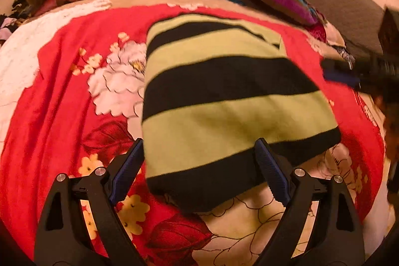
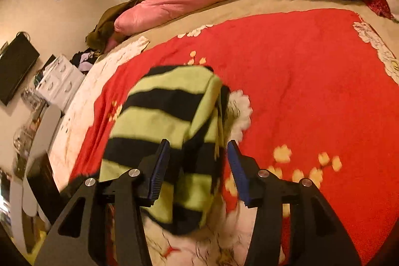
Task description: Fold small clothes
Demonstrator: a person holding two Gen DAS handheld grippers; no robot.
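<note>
Striped garment [image 1: 224,96] between spread jaws, both grippers.

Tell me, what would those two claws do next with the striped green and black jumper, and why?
Probably close the left gripper on the near edge of the striped jumper. Both grippers are open, the right gripper too, and the jumper lies folded on the red floral blanket with that edge between the left fingers.
</note>
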